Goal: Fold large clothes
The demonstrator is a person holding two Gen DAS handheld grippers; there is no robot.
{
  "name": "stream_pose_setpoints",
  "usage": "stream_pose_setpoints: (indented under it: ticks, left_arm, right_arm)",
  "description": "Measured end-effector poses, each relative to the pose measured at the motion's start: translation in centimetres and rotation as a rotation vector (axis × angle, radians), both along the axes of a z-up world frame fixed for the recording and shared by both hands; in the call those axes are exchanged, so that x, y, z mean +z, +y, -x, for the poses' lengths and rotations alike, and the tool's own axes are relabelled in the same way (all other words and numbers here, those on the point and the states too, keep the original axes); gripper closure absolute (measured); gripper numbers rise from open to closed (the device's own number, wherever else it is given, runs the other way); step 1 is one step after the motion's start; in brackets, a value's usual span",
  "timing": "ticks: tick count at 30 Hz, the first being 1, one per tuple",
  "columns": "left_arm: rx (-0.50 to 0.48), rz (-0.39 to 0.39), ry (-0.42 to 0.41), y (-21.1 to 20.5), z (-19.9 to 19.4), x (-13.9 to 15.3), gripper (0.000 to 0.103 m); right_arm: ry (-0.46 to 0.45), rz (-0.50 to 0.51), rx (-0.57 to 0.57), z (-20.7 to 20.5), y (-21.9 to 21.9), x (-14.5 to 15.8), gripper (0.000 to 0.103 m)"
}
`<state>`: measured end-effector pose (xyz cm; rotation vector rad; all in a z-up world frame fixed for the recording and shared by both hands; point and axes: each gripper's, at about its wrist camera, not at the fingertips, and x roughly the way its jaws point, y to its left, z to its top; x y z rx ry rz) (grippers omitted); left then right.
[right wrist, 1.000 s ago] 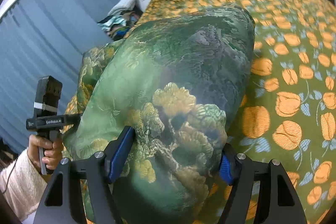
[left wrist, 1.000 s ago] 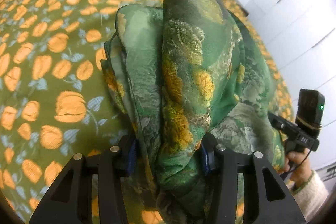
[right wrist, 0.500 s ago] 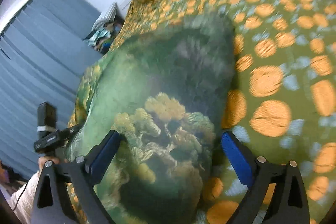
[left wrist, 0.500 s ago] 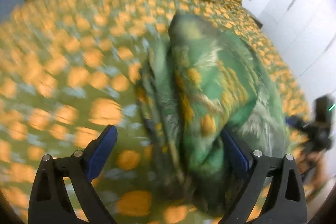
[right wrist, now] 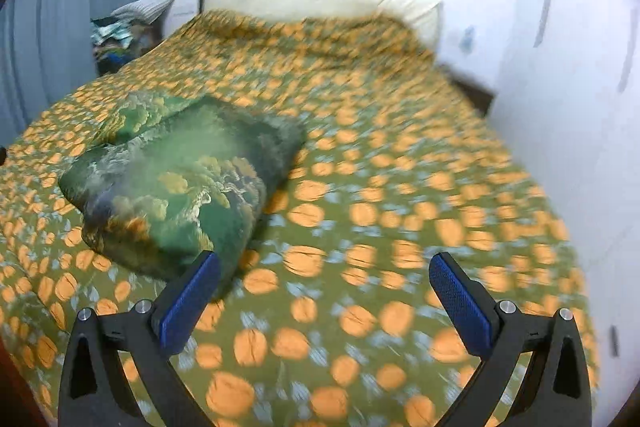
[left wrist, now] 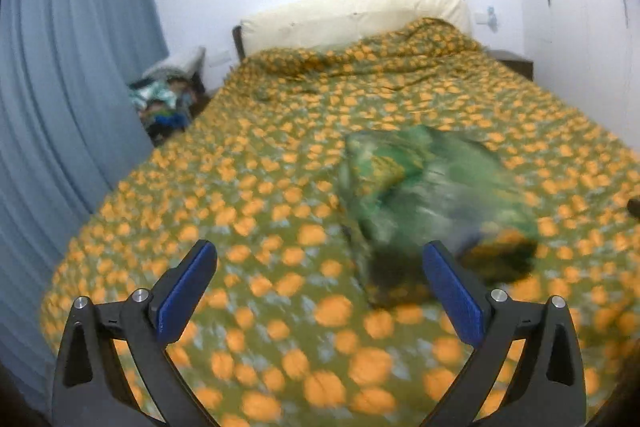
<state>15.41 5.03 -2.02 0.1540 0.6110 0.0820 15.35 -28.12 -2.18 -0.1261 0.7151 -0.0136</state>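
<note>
In the left wrist view, the left tool (left wrist: 320, 283) is seen with its jaws opening wide and nothing between them; the folded garment (left wrist: 432, 199), a thin, glossy green floral cloth, lies released on the bed (left wrist: 248, 187) at two o'clock, apparently set down as a finished bundle. In the right wrist view, the right tool (right wrist: 324, 291) is likewise opening and empty; the garment (right wrist: 180, 183), a soft rounded packet, rests at ten o'clock on the orange-flowered quilt.
</note>
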Motion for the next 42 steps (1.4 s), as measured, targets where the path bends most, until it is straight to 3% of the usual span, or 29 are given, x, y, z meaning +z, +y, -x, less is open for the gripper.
stream_pose_setpoints:
  ticks: [3,7,10,16,20,25,33,42]
  left_arm:
    - [0.008,0.045,0.042,-0.7,2.6,0.5,0.0]
    - [0.005,0.061,0.078,-1.4,6.5,0.6,0.0]
    - [-0.015,0.066,0.112,-1.7,8.7,0.5,0.0]
    - [-0.022,0.042,0.164,-1.9,11.9,0.4,0.0]
    - [-0.016,0.074,0.183,-1.5,12.8,0.9,0.0]
    - [-0.01,0.068,0.174,-1.7,13.8,2.1,0.0]
    - [-0.012,0.033,0.197,-2.3,15.0,3.6,0.0]
    - [-0.021,0.032,0.167,-3.4,15.9,4.3,0.0]
  right_arm:
    - [0.013,-0.077,0.003,3.8,0.4,1.2,0.0]
    - [0.039,-0.27,0.031,9.2,-0.2,1.9,0.0]
    - [0.088,-0.314,0.041,11.3,0.3,1.7,0.0]
    - [0.094,-0.242,0.072,14.4,2.0,3.2,0.0]
    - [0.077,-0.181,0.104,15.6,3.8,4.9,0.0]
    - [0.079,-0.134,0.15,16.8,6.1,6.1,0.0]
    - [0.135,-0.115,0.227,18.6,8.1,7.3,0.0]
    - [0.146,-0.125,0.211,19.0,8.1,7.8,0.0]
